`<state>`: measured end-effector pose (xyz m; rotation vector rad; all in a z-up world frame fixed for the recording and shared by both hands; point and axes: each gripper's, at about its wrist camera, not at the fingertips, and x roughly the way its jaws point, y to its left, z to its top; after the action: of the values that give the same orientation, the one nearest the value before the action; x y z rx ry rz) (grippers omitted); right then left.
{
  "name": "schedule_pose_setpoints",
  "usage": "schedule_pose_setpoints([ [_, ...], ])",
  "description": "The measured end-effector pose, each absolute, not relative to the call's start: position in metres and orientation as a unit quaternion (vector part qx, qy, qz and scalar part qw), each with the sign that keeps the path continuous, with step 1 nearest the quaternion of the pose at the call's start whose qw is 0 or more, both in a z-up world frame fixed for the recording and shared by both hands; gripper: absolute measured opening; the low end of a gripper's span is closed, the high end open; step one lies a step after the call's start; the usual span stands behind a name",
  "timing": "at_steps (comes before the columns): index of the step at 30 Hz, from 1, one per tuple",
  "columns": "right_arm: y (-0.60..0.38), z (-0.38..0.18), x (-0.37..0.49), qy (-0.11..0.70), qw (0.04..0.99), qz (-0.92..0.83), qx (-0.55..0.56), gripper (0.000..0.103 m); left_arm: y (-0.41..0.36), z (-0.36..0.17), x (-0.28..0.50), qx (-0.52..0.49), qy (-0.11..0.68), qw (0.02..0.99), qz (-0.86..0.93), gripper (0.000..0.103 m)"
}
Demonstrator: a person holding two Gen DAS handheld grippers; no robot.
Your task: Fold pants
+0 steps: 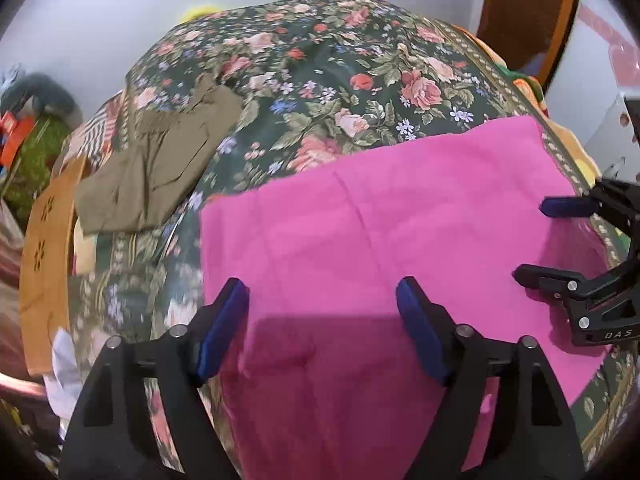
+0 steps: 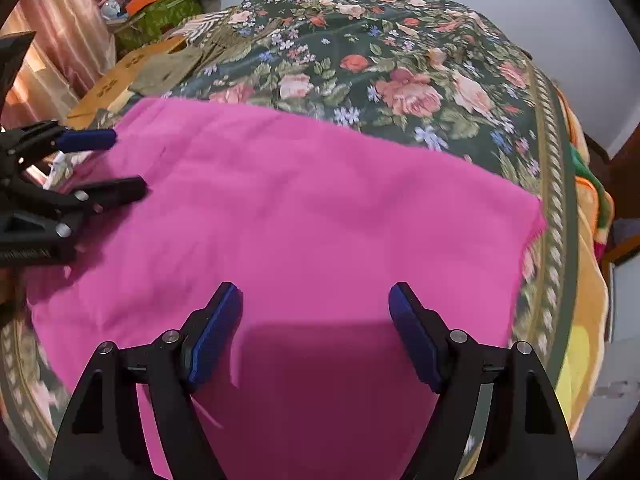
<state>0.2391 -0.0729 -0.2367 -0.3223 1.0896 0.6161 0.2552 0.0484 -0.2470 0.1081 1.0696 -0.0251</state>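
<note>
Your left gripper hovers over the pink pants, jaws wide and empty. The pants lie flat on the floral bedspread, olive garment off left. Your right gripper likewise hangs above them, jaws wide, holding nothing.

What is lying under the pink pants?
The pink fabric pants lie on a dark green floral bedspread, visible around them. Whatever lies directly beneath the pants is covered.
</note>
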Motion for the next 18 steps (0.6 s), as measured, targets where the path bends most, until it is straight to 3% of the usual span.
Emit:
schedule_pose_setpoints([
  [18,-0.126,-0.225,0.178,0.508,0.816,0.250,-0.115,0.075,0.079,-0.232,0.173,-0.006,0.498,0.867,0.015,0.089],
])
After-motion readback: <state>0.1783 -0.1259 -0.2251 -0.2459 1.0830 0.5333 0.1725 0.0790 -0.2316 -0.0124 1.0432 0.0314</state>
